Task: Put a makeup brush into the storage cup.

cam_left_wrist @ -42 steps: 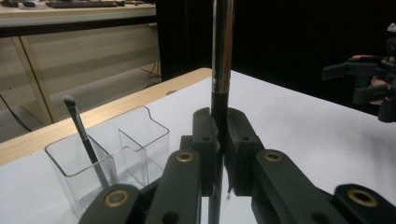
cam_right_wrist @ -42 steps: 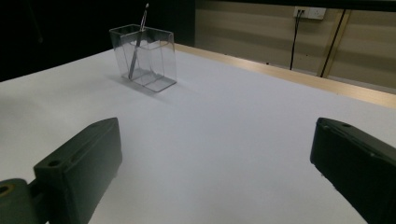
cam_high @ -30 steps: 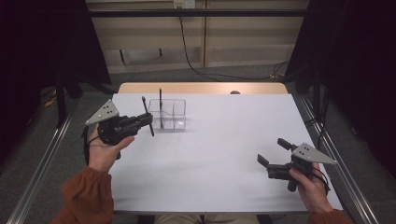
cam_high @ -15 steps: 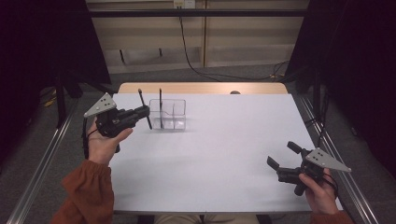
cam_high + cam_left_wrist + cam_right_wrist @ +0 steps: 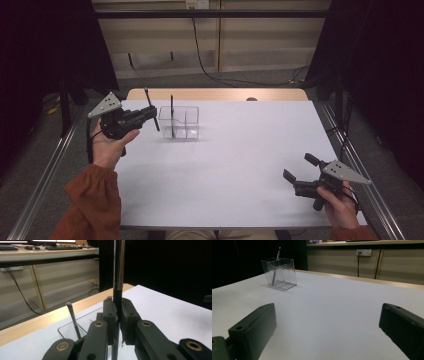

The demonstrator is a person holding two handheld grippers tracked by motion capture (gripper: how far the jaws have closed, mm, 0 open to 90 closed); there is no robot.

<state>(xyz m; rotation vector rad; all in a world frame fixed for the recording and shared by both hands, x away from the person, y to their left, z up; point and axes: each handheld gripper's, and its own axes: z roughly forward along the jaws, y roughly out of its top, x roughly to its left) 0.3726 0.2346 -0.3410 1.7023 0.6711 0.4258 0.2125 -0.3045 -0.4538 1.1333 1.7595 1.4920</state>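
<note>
A clear plastic holder (image 5: 179,123) with compartments stands at the table's far left; one thin dark brush (image 5: 172,114) stands upright in it. My left gripper (image 5: 150,114) hovers just left of the holder, shut on a second dark rod-like brush (image 5: 151,109) that leans slightly. In the left gripper view the jaws pinch that rod (image 5: 119,270) below its silver band, with the holder (image 5: 65,330) and its brush (image 5: 73,318) behind. My right gripper (image 5: 299,167) rests open and bare near the front right corner. Between its jaws (image 5: 327,322) lies bare table, with the holder (image 5: 279,272) far off.
The white table (image 5: 240,150) has a wooden strip along its far edge. Metal rails run along both sides. A cable hangs down the back wall beyond the table.
My left hand has carried the held brush a little farther away and to the left, beside the holder. The right hand has drifted slightly right, toward the table's edge.
</note>
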